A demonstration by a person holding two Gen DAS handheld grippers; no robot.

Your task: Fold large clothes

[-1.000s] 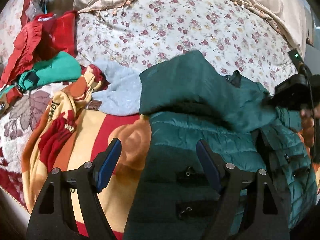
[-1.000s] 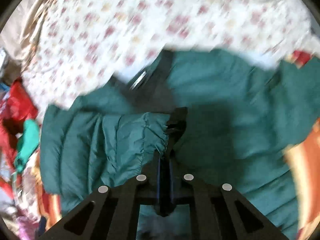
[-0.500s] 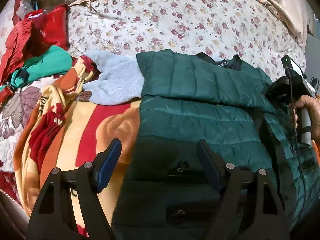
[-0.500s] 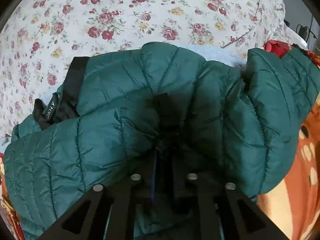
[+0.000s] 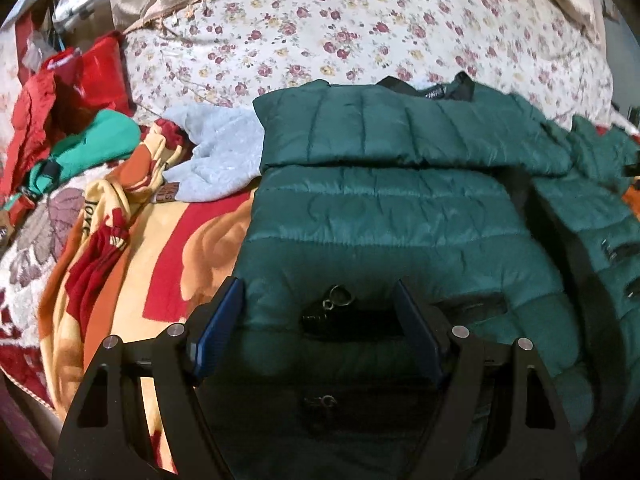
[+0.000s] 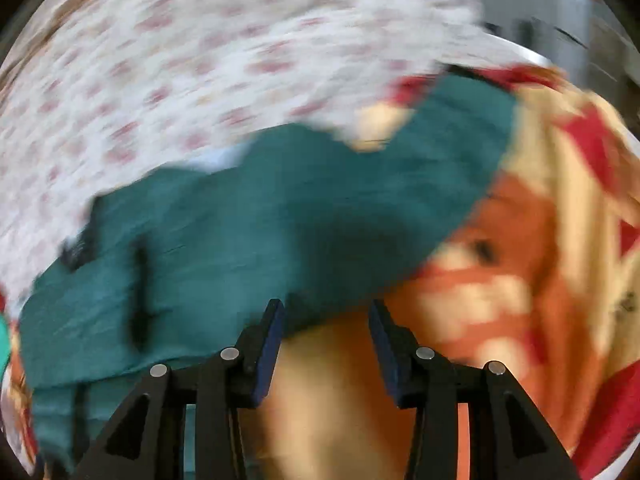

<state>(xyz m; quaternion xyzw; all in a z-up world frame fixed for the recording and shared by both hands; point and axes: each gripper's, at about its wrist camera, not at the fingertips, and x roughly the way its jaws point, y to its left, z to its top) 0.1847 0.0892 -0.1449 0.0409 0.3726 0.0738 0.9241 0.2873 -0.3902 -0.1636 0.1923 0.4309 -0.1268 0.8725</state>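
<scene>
Right gripper newly off jacket (sleeve folded)

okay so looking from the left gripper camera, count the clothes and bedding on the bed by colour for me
Dark green: 1, the puffer jacket
Bright green: 1, a garment
Red: 1, a crumpled garment
Pale blue-grey: 1, a fleece piece
Orange, red and cream: 1, the patterned blanket
Floral white: 1, the bedcover
Total: 6
</scene>
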